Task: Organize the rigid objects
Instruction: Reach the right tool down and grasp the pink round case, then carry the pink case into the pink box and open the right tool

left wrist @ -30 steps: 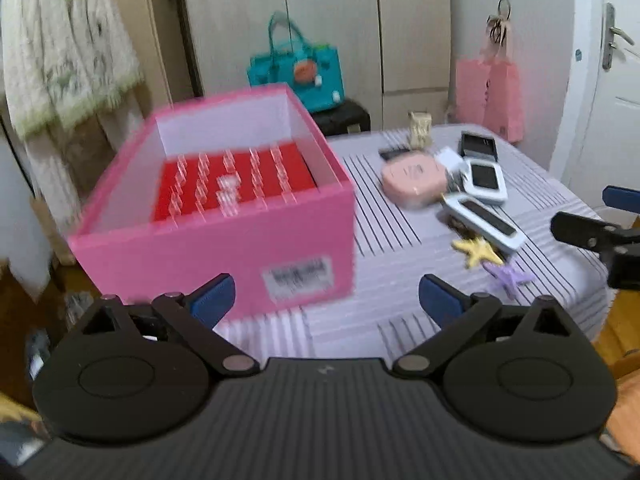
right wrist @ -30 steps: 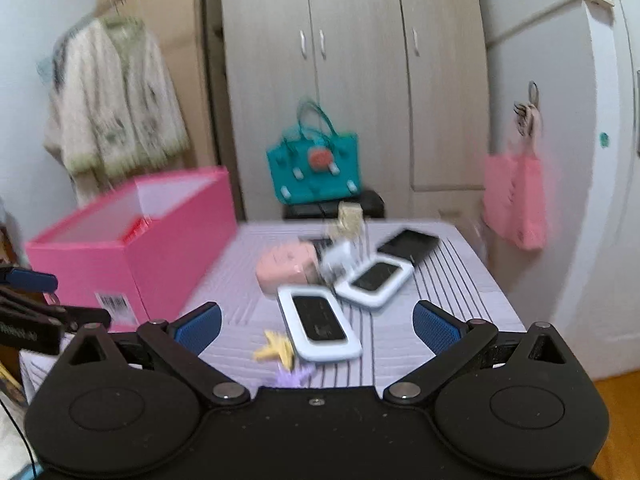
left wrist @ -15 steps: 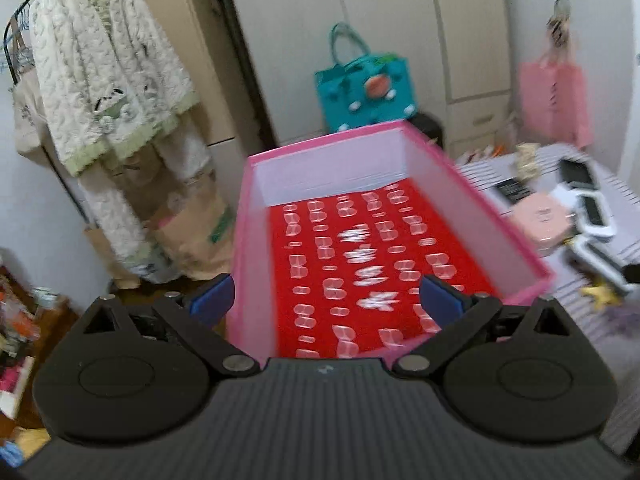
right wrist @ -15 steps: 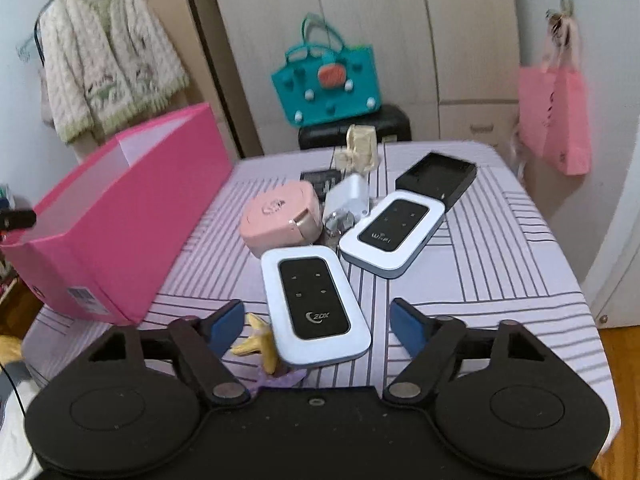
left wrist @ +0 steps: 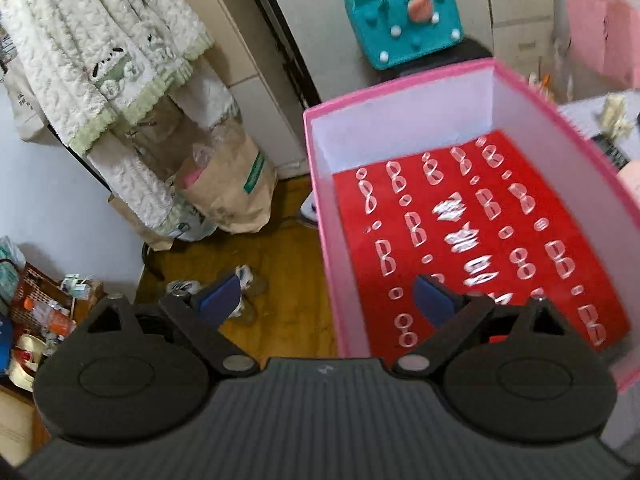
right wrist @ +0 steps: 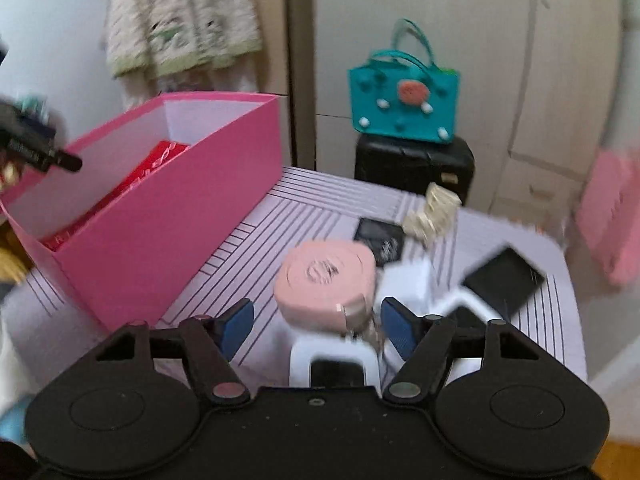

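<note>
The pink box (left wrist: 400, 92) with a red patterned lining (left wrist: 480, 240) holds nothing else. My left gripper (left wrist: 328, 300) straddles its left wall, one finger outside and one inside, with its jaws closing and clear of the wall. On the striped table (right wrist: 280, 208), my right gripper (right wrist: 318, 330) stands open. A white pocket device (right wrist: 332, 354) lies between its fingers, with a gap on the left side. A pink round case (right wrist: 326, 280) sits just beyond the fingertips. Behind it lie a white charger block (right wrist: 408, 280), a black flat box (right wrist: 504, 280) and a cream figurine (right wrist: 432, 208).
The pink box (right wrist: 168, 232) fills the table's left side. A teal bag (right wrist: 404, 100) on a black suitcase (right wrist: 412, 164) stands behind the table. A pink bag (right wrist: 612, 220) hangs at the right. Left of the box are wooden floor, shoes (left wrist: 248, 280), a paper bag (left wrist: 228, 188) and a hanging cardigan (left wrist: 100, 60).
My left gripper swung left over the box and now straddles its left wall. My right gripper moved forward over the near white device towards the pink case, and its jaws narrowed.
</note>
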`<state>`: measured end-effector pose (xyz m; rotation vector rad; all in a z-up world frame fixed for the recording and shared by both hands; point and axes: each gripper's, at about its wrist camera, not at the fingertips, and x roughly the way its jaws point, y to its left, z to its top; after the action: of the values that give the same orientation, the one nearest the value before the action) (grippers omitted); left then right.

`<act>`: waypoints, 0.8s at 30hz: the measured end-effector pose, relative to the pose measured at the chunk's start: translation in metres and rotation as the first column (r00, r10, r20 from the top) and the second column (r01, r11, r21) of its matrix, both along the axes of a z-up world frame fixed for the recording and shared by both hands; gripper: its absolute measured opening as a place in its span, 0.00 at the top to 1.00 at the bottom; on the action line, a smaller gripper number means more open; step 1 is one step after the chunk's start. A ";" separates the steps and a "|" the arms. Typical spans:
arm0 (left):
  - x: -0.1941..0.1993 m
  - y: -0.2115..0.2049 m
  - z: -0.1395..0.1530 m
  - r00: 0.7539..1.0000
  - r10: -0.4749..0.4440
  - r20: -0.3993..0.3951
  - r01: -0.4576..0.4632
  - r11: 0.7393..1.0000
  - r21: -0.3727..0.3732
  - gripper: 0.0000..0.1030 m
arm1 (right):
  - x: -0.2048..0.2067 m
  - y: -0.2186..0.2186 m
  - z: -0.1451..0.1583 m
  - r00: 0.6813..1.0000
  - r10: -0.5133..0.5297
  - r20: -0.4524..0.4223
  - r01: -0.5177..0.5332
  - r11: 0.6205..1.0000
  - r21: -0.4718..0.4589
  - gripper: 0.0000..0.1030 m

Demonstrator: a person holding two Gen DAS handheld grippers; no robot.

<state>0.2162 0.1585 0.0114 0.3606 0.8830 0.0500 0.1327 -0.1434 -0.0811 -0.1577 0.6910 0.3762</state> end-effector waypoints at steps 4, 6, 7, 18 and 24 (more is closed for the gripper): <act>0.011 0.002 -0.013 0.998 -0.013 -0.057 0.015 1.000 0.027 0.20 | 0.025 0.015 -0.008 1.000 0.021 0.008 -0.020 0.995 -0.093 0.23; 0.016 0.004 -0.016 0.997 -0.015 -0.077 0.017 1.000 0.026 0.37 | 0.034 0.020 -0.014 0.999 0.036 0.007 -0.035 0.990 -0.136 0.20; 0.018 0.005 -0.017 0.996 -0.014 -0.089 0.016 1.000 0.020 0.46 | 0.038 0.022 -0.016 0.999 0.044 0.006 -0.043 0.988 -0.152 0.18; 0.031 0.018 -0.025 0.984 -0.018 -0.180 -0.003 0.993 -0.117 0.89 | 0.064 0.028 -0.027 0.996 0.066 -0.062 -0.075 0.985 -0.153 0.20; 0.028 0.011 -0.024 0.985 -0.036 -0.167 0.020 0.995 -0.098 0.93 | 0.061 0.023 -0.009 0.996 0.064 -0.067 -0.070 0.993 -0.091 0.20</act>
<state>0.2445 0.1695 -0.0123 0.2899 1.0442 -0.0496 0.1937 -0.1200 -0.0903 -0.2589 0.7683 0.4144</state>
